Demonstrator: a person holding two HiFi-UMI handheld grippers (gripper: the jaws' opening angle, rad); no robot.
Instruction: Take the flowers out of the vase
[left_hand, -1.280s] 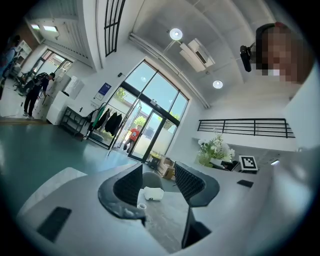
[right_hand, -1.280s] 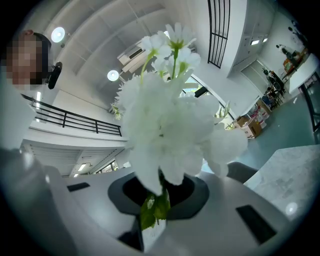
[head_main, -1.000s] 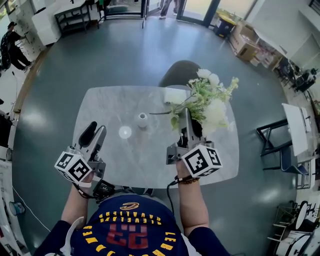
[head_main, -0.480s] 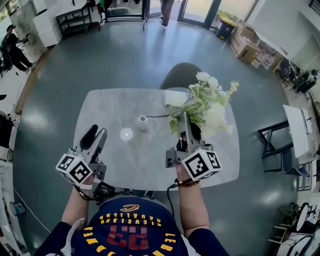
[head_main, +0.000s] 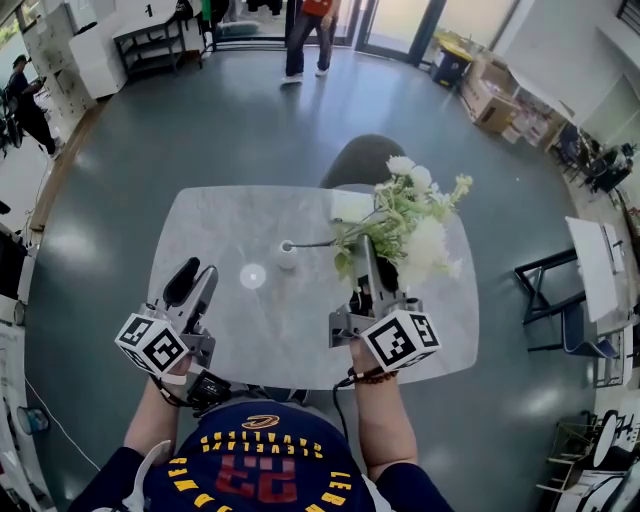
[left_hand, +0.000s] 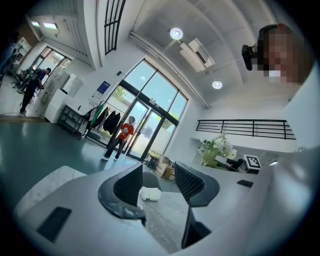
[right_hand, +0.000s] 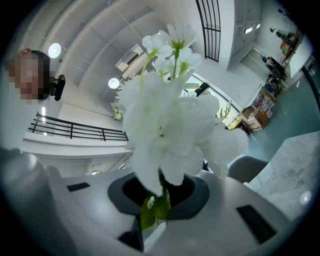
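A small white vase (head_main: 287, 256) stands upright near the middle of the marble table (head_main: 220, 215). My right gripper (head_main: 373, 250) is shut on the stems of a bunch of white flowers with green leaves (head_main: 412, 215), held tilted above the table's right half. One long thin stem (head_main: 312, 242) runs level to the left, and its end is at the vase's mouth. In the right gripper view the blooms (right_hand: 170, 120) fill the middle and green leaf sits pinched between the jaws of my right gripper (right_hand: 159, 195). My left gripper (head_main: 190, 283) hovers open and empty at the front left (left_hand: 157, 182).
A small white disc (head_main: 253, 275) lies left of the vase. A white folded packet (head_main: 350, 206) rests at the far edge, with a grey chair (head_main: 358, 156) behind it. A person (head_main: 305, 35) walks across the floor at the back. A dark chair frame (head_main: 545, 285) stands right of the table.
The long stem's free end has come left to the vase's mouth. Both grippers have shifted only slightly. A person has walked into view at the back.
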